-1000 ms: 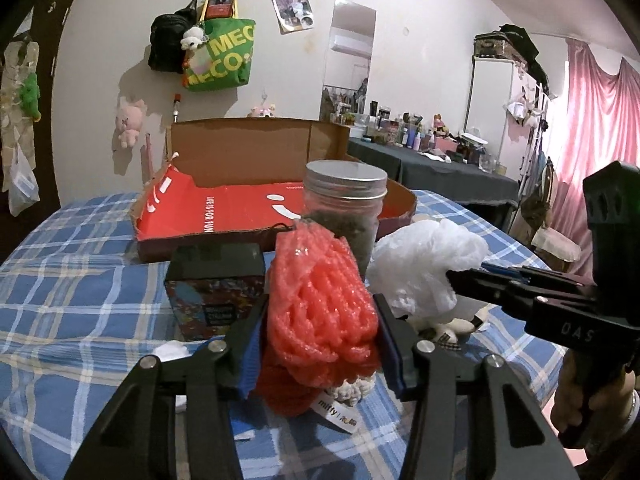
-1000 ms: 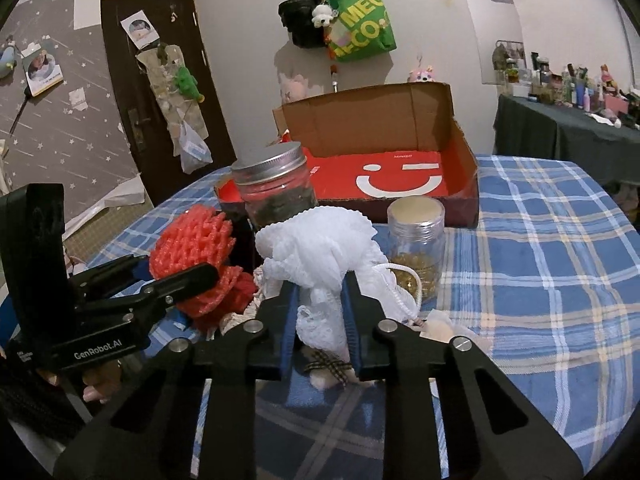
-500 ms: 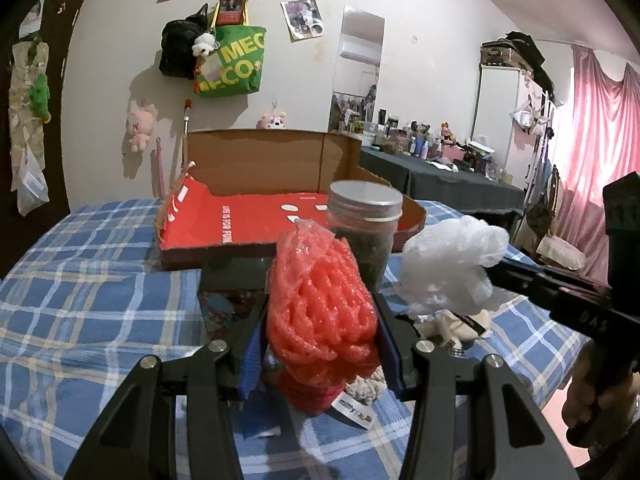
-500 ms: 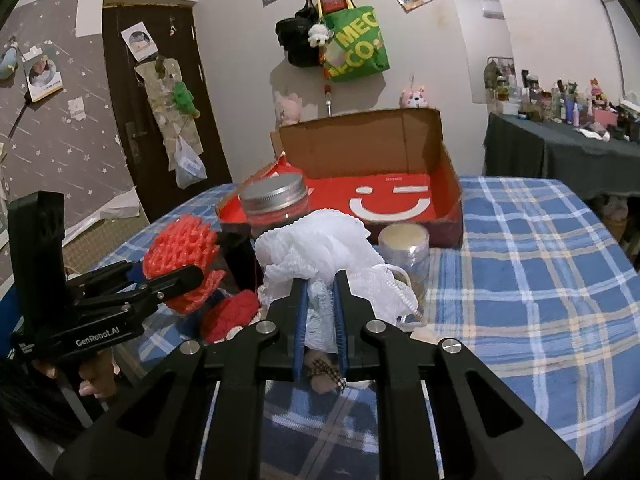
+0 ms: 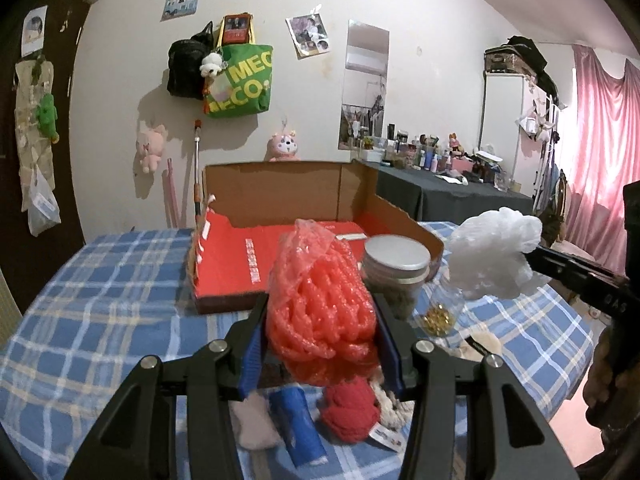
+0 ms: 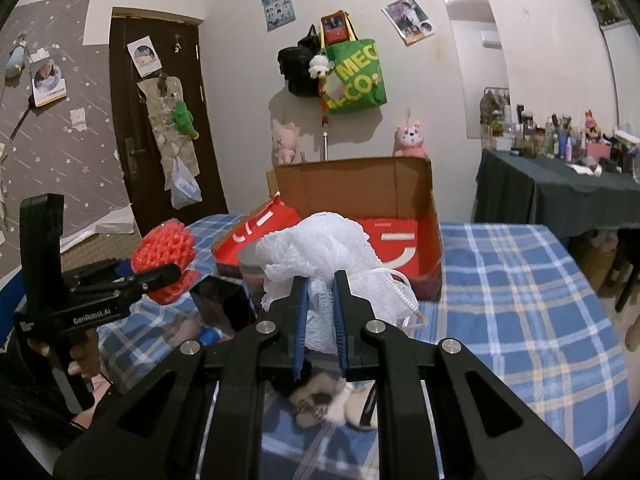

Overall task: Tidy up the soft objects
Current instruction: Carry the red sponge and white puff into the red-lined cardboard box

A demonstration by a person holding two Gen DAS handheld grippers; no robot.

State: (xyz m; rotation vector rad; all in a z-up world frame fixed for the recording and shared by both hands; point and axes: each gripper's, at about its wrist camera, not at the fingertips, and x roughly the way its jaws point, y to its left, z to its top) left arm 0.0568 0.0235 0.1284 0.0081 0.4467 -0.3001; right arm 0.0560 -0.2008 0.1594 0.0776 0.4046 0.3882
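Note:
My left gripper (image 5: pixel 320 312) is shut on a pink-red foam net bundle (image 5: pixel 316 280), held up off the table. In the right wrist view the same gripper (image 6: pixel 160 276) stands at the left with the foam net (image 6: pixel 164 252) in it. My right gripper (image 6: pixel 320 284) is shut tight on a white mesh puff (image 6: pixel 320 244), also lifted; its white cord loop hangs to the right. From the left wrist view the puff (image 5: pixel 496 256) shows at the right. Behind both stands an open cardboard box (image 5: pixel 280 188) with a red inside, also seen as the box (image 6: pixel 360 184).
On the blue plaid table (image 5: pixel 100 300) stand a metal-lidded jar (image 5: pixel 396 264) and a small jar of golden bits (image 5: pixel 438 318). A red yarn ball (image 5: pixel 352 412), a blue tube (image 5: pixel 300 428) and a plush toy (image 6: pixel 328 400) lie below the grippers. A dark box (image 6: pixel 224 304) sits left.
Both grippers have risen with their loads, so the table and jars sit lower in view. The right jaws have pinched the puff tighter.

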